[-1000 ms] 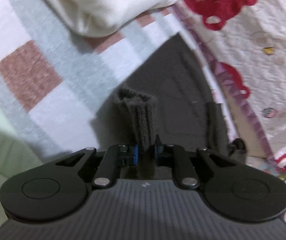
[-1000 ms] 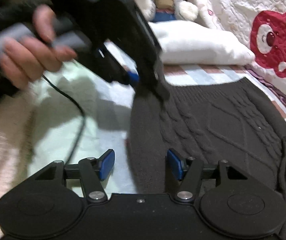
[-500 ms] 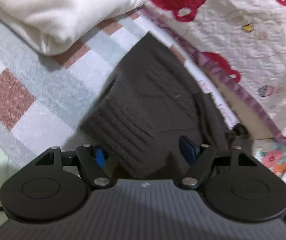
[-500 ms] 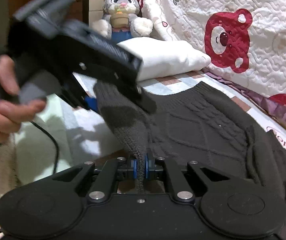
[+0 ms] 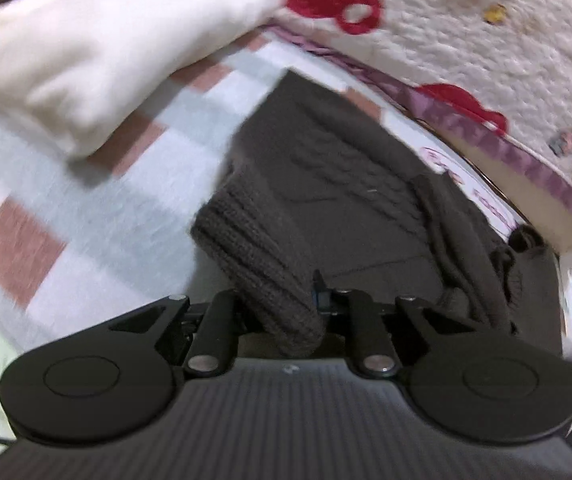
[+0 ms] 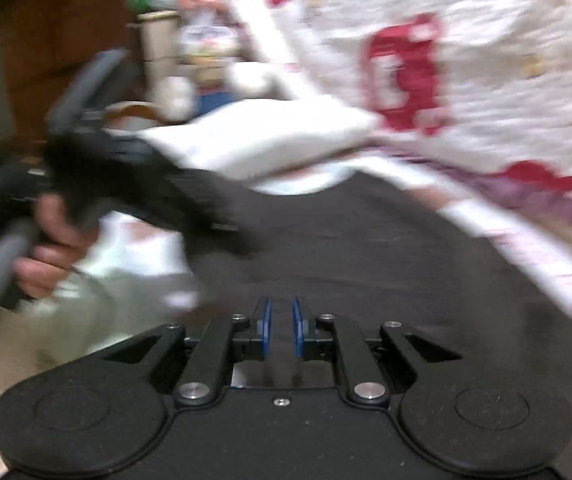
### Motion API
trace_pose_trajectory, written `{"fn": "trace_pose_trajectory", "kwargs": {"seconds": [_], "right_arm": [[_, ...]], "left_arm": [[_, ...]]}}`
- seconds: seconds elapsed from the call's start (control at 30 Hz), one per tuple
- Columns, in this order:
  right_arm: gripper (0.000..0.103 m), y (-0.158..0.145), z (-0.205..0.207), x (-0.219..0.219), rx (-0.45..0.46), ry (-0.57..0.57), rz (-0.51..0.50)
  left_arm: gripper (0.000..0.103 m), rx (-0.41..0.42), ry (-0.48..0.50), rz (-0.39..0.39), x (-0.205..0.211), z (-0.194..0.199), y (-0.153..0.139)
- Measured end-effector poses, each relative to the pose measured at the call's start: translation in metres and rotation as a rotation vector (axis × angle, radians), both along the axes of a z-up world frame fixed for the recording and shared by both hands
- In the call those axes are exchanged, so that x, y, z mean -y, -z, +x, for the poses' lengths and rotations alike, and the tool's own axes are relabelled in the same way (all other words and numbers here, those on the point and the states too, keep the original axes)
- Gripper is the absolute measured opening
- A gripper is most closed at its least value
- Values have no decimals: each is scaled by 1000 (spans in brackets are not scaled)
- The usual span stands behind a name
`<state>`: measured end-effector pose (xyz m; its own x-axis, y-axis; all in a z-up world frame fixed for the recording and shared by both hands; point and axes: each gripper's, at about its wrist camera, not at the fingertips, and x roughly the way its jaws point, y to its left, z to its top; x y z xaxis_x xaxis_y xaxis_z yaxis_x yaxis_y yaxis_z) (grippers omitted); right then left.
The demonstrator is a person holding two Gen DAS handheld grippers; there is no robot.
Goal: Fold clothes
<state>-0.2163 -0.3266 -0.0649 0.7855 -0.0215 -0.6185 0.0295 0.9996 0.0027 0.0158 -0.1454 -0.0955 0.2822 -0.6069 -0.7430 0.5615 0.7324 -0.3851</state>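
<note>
Right gripper [image 6: 279, 328] released sweater [image 5: 326, 184] — left [image 5: 282, 304] regripped.

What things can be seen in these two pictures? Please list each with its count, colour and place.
Sweater: one, dark brown cable knit, spread on the bed; its ribbed cuff lies in the left claw.
Pillow: one, white, on the bed beyond the sweater.
Bed sheet: one, checked in pale blue, white and reddish brown, under the sweater.
Quilt: one, white with red bear prints and a purple border, along the far side of the sweater.
Plush toy: one, blurred, behind the pillow.
Left claw: one, black, closed on the cuff.
Right claw: one, black with blue pads, narrow gap; whether it grips fabric is unclear.
Hand: one, holding the left claw's handle.
</note>
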Motion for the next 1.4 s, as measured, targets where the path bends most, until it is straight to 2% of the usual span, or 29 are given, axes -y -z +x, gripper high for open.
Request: {"fn": "trace_pose_trajectory", "kwargs": {"seconds": [0.03, 0.1, 0.23, 0.33, 0.4, 0.5, 0.67, 0.7, 0.87, 0.93, 1.03, 1.17, 1.23, 1.3, 1.4], "right_arm": [[14, -7, -10, 20, -7, 67, -34], [15, -19, -43, 67, -25, 215, -11], [18, -26, -118, 129, -76, 430, 68], [18, -14, -166, 141, -97, 475, 175], [18, 0, -185, 140, -110, 465, 245], [19, 26, -194, 128, -138, 428, 292], [20, 42, -201, 129, -68, 474, 372], [20, 42, -204, 130, -64, 477, 381], [20, 50, -211, 134, -56, 501, 423], [20, 49, -211, 136, -59, 517, 444], [20, 50, -211, 146, -61, 554, 512], [23, 56, -233, 170, -25, 733, 773], [41, 58, -244, 180, 21, 795, 915], [48, 60, -251, 183, 66, 815, 1021], [48, 65, -247, 182, 87, 817, 1087]], "left_arm": [[15, 28, 28, 7, 10, -1, -6], [14, 73, 86, -3, 32, -6, -21], [14, 136, 244, -106, 83, -37, -58], [14, 90, 381, -131, 112, -81, -53], [11, 47, 472, -142, 130, -111, -45], [11, -18, 607, -158, 158, -156, -34], [11, -128, 832, -183, 203, -232, -16], [11, -160, 843, -182, 205, -237, -8], [11, -355, 765, -155, 191, -224, 44], [11, -396, 746, -166, 191, -218, 49], [11, -367, 760, -173, 189, -221, 45], [11, -347, 762, -171, 191, -223, 41], [11, -339, 761, -170, 192, -223, 39], [11, -335, 760, -171, 194, -223, 38], [11, -329, 762, -176, 193, -223, 37]]}}
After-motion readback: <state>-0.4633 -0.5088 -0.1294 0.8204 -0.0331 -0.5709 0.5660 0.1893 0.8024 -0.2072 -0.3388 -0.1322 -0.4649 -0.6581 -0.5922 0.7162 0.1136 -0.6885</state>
